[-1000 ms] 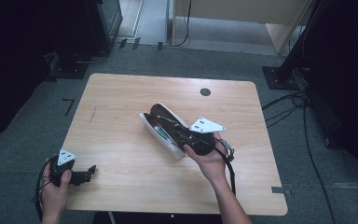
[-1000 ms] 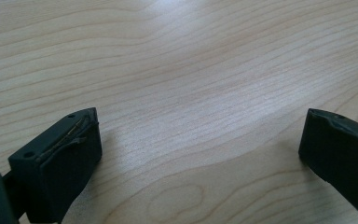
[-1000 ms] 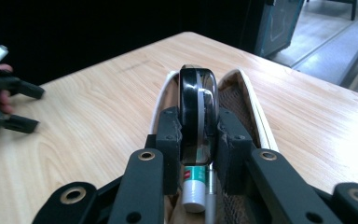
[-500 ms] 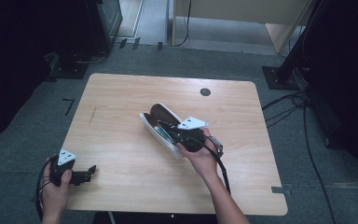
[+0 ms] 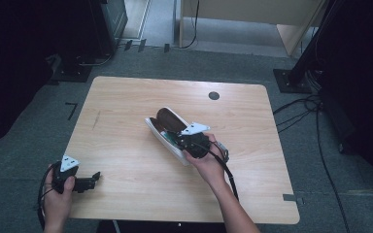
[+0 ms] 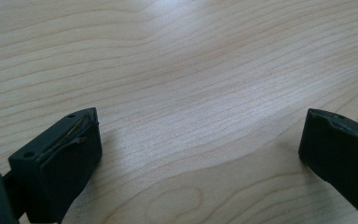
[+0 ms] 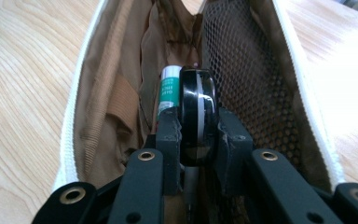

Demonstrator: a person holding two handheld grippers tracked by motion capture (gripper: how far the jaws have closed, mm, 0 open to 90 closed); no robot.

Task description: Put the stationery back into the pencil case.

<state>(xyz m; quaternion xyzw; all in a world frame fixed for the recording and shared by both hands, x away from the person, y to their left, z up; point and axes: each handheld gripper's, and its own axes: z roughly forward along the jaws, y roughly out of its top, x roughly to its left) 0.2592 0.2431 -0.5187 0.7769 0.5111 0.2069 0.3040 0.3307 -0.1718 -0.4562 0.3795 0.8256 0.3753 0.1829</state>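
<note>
Right gripper view looks straight into an open pouch [image 7: 121,121] with a white zip edge, a tan lining and a brown mesh pocket along one wall. The right hand-held gripper [image 7: 196,128] is clamped on a round black compact [image 7: 196,116], held on edge between the jaws and just inside the mouth of the pouch. Behind the compact and touching it lies a small tube with a green label [image 7: 168,88], resting on the lining.

In the high view the pouch [image 5: 161,127] lies near the middle of the worktop [image 5: 126,107], set slantwise, and the right hand-held gripper [image 5: 189,141] sits over its nearer end, gripped by the person's right hand [image 5: 208,162]. The left hand-held gripper [image 5: 90,180] rests at the near left edge of the worktop, well apart from the pouch. In the left gripper view its jaws stand wide with bare wood between them.
</note>
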